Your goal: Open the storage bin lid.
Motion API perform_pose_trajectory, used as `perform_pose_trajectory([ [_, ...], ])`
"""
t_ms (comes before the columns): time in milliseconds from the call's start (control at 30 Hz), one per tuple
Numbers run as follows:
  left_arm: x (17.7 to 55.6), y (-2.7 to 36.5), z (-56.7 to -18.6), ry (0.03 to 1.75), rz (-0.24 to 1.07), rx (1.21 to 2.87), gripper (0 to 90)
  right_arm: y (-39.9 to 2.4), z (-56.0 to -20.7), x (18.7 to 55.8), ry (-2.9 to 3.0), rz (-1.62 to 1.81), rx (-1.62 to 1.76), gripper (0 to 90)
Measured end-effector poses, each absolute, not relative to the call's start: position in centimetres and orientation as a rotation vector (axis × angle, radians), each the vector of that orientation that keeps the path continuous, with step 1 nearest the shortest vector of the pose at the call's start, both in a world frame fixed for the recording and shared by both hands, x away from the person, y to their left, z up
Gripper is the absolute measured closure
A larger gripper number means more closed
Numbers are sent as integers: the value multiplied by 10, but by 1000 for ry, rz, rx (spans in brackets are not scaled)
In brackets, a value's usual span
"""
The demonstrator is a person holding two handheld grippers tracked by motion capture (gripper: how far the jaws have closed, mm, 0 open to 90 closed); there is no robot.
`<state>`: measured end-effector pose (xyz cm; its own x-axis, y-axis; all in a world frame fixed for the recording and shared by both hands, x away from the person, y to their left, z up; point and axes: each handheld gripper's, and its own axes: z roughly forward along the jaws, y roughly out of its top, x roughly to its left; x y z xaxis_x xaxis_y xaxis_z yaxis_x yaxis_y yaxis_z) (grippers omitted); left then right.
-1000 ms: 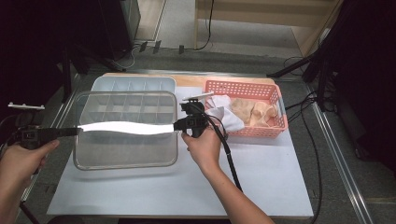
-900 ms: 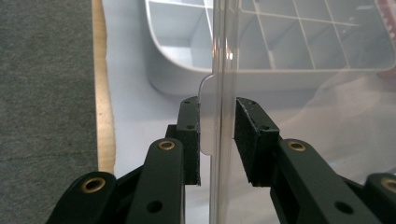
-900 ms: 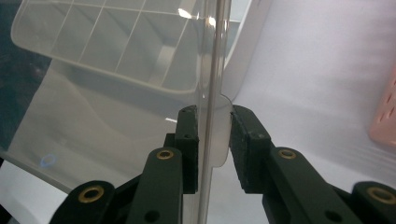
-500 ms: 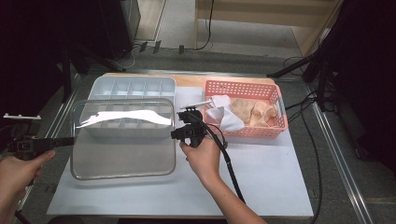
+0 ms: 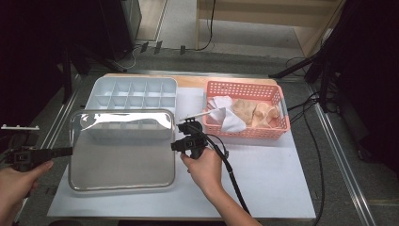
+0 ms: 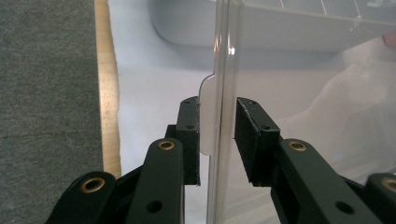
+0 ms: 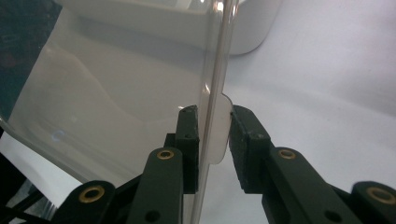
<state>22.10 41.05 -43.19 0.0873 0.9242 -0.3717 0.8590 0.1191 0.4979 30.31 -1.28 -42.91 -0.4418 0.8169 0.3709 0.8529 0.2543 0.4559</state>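
Here both grippers, left gripper (image 5: 63,151) and right gripper (image 5: 178,145), have their jaws clamped on the clear lid's (image 5: 122,150) side tabs, so uneven lowering could twist it free.

The clear plastic lid (image 5: 122,155) is veiling the near compartments of the pale blue divided organizer tray (image 5: 131,94) at the bench's far left, and glare is washing out its far edge. In the pink plastic basket (image 5: 244,110), the white and tan bundles are too blurred to identify. The picture's left edge is cutting off the left hand (image 5: 16,181). In the left gripper view, the lid is running out of frame above and below.
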Motion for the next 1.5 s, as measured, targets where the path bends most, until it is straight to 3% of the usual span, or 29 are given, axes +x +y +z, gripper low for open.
perform_pose_trajectory([
  [1500,203,414,-480,1847,-42,1797,703,-9,-481,268,-2466,-803,-1534,685],
])
